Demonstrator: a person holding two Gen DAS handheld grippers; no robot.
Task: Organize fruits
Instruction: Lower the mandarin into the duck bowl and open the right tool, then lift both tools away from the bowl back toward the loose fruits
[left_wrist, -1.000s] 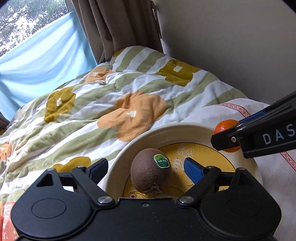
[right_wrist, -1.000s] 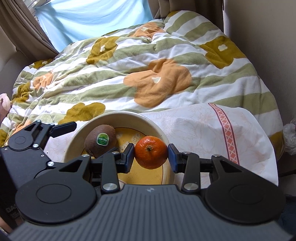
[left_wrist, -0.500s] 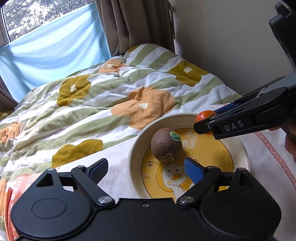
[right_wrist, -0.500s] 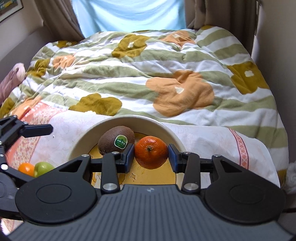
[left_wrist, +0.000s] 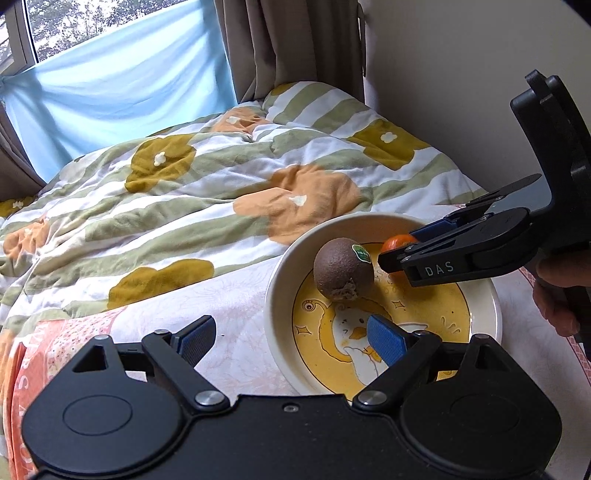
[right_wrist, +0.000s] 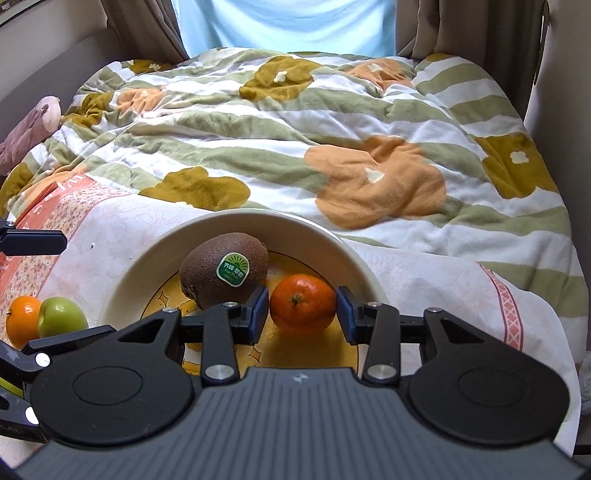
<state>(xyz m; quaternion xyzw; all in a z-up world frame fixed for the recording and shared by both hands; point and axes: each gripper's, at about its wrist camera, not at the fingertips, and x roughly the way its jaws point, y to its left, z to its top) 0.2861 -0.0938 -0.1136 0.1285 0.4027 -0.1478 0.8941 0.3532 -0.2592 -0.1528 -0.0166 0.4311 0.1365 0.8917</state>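
A cream bowl (left_wrist: 280, 280) with a yellow duck print sits on the bed; it also shows in the right wrist view (right_wrist: 147, 258). A brown kiwi (left_wrist: 341, 269) with a green sticker lies in it (right_wrist: 225, 269). My right gripper (right_wrist: 300, 314) has its pads around a mandarin (right_wrist: 303, 304) inside the bowl, beside the kiwi; a slight gap shows at the pads, and the mandarin rests low in the bowl. From the left wrist view the mandarin (left_wrist: 397, 242) peeks behind the right gripper's fingers. My left gripper (left_wrist: 291, 341) is open and empty over the bowl's near rim.
A second mandarin (right_wrist: 20, 319) and a green apple (right_wrist: 61, 317) lie on the pink patterned cloth (right_wrist: 92, 236) left of the bowl. A flowered striped quilt (right_wrist: 295, 140) covers the bed behind. A wall stands at the right, curtains at the back.
My left gripper has drawn back and up from the kiwi. My right gripper has lowered the mandarin into the bowl beside the kiwi, and its pads have parted slightly.
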